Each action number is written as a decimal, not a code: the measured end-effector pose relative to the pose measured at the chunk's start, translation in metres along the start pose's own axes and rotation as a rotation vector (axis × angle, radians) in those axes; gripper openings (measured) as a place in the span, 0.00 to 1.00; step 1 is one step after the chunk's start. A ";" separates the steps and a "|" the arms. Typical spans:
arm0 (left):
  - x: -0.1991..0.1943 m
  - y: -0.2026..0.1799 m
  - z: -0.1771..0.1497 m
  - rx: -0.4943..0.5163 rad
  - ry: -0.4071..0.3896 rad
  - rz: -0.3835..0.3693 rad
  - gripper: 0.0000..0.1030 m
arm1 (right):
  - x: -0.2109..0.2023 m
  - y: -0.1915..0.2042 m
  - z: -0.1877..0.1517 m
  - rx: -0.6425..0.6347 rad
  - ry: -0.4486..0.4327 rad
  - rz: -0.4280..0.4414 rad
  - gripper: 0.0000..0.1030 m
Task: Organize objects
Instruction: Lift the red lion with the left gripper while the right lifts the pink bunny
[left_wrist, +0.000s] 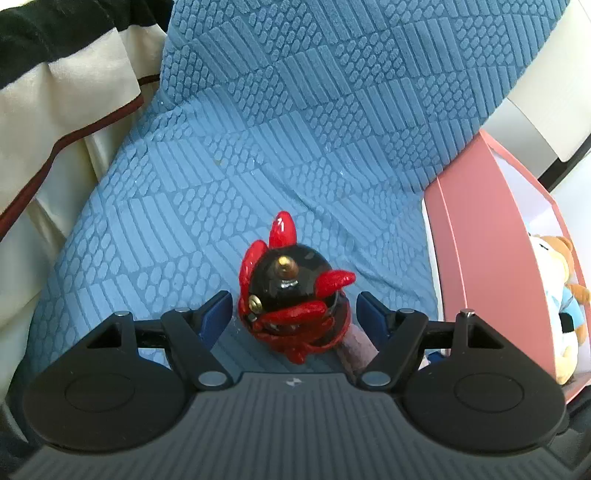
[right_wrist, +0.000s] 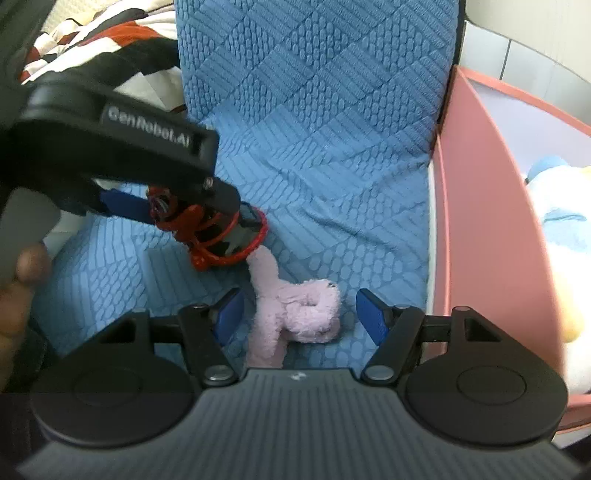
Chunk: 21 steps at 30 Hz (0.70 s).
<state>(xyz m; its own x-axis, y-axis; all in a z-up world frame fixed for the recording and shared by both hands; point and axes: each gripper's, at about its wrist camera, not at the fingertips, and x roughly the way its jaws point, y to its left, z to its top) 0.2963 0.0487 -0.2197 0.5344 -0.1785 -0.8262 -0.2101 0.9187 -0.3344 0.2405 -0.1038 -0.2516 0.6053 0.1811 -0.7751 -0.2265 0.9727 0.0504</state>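
Observation:
A red and black toy figure (left_wrist: 293, 295) with red spikes stands on the blue textured seat cover (left_wrist: 258, 147), between the open fingers of my left gripper (left_wrist: 295, 317); the pads stand apart from it. In the right wrist view the same toy (right_wrist: 214, 232) sits between the left gripper's fingers (right_wrist: 125, 205). A pink plush toy (right_wrist: 295, 310) lies on the cover between the open fingers of my right gripper (right_wrist: 301, 314), untouched by the pads.
A pink box (left_wrist: 476, 236) stands at the right with a plush bear (left_wrist: 561, 306) inside; the right wrist view shows the box (right_wrist: 491, 206) holding a white and blue plush (right_wrist: 565, 229). Cream and black fabric (left_wrist: 55, 110) lies at the left.

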 end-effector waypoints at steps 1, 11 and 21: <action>0.000 0.001 0.000 -0.007 -0.002 -0.002 0.76 | 0.002 0.001 -0.001 -0.002 0.005 0.003 0.66; 0.005 0.003 0.005 -0.038 -0.037 -0.007 0.64 | 0.006 0.002 -0.003 0.043 0.018 -0.012 0.47; -0.009 -0.003 0.003 -0.003 -0.088 -0.002 0.63 | -0.004 -0.001 -0.003 0.081 0.022 -0.022 0.47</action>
<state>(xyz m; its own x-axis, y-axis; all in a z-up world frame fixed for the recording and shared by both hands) 0.2948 0.0484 -0.2101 0.6048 -0.1485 -0.7824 -0.2113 0.9173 -0.3374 0.2359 -0.1057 -0.2499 0.5923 0.1575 -0.7902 -0.1509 0.9850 0.0833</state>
